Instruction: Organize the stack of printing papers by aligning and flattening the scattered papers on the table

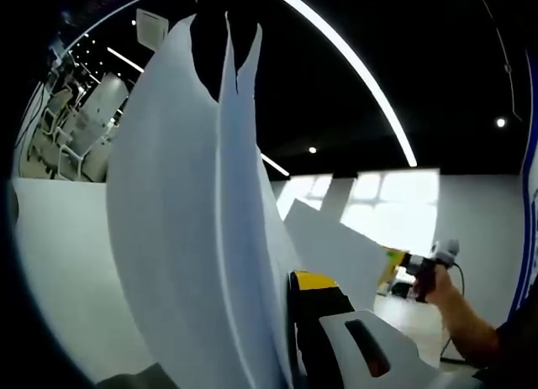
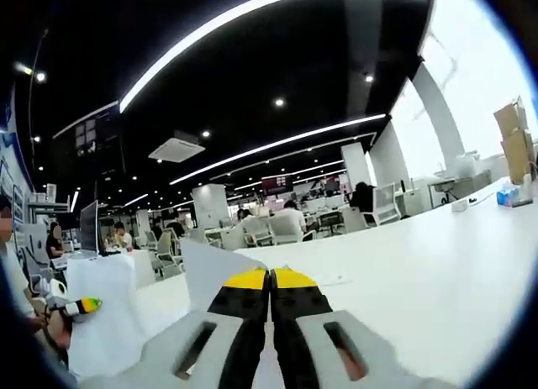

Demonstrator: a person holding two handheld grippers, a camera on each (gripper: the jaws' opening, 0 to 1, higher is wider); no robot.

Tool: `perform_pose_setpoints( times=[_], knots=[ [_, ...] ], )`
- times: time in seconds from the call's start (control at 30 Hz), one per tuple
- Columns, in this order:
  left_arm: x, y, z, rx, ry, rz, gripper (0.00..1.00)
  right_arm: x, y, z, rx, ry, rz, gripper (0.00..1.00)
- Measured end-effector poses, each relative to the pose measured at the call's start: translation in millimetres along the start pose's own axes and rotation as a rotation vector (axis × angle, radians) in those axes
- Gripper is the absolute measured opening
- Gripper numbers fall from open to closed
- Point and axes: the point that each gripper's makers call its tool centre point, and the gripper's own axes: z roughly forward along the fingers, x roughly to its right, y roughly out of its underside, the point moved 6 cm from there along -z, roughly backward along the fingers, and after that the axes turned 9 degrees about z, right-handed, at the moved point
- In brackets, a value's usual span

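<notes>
Yellow-tipped left tongs [image 1: 313,298] sit at the bottom of the left gripper view, clenched on a sheaf of printing papers [image 1: 193,238] that stands up on edge, curving tall and fanned apart at the top. In the right gripper view the right tongs [image 2: 269,281] are clenched too, their tips pressed together on what looks like a thin white sheet edge, though I cannot tell that for sure. The other tongs [image 2: 80,306] appear at far left, held in a hand [image 2: 55,326] beside the raised paper.

To do this step well, I judge the sheaf should be tapped squarely down so the splayed edges meet, then laid flat.

Beneath lies a broad white tabletop [image 2: 420,254], bare toward its far edge. Beyond it is an open office with chairs [image 2: 269,229], seated people, and long ceiling light strips [image 2: 252,11].
</notes>
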Motion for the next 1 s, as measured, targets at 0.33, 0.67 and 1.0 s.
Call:
perform_pose_setpoints(
  times=[0.33,0.67,1.0],
  knots=[
    [6.2,1.5,0,0.0,0.001,0.001,0.07,-5,-14.0,-5,0.034,0.002,-0.021,0.0],
    [-1.4,-0.4,0,-0.002,-0.002,-0.001,0.07,-11,-34.3,-12,0.08,0.001,-0.057,0.0],
    [-33.9,-8.2,0,-0.002,-0.003,-0.001,0.07,-17,-58.1,-23,0.134,-0.013,-0.09,0.0]
  ],
)
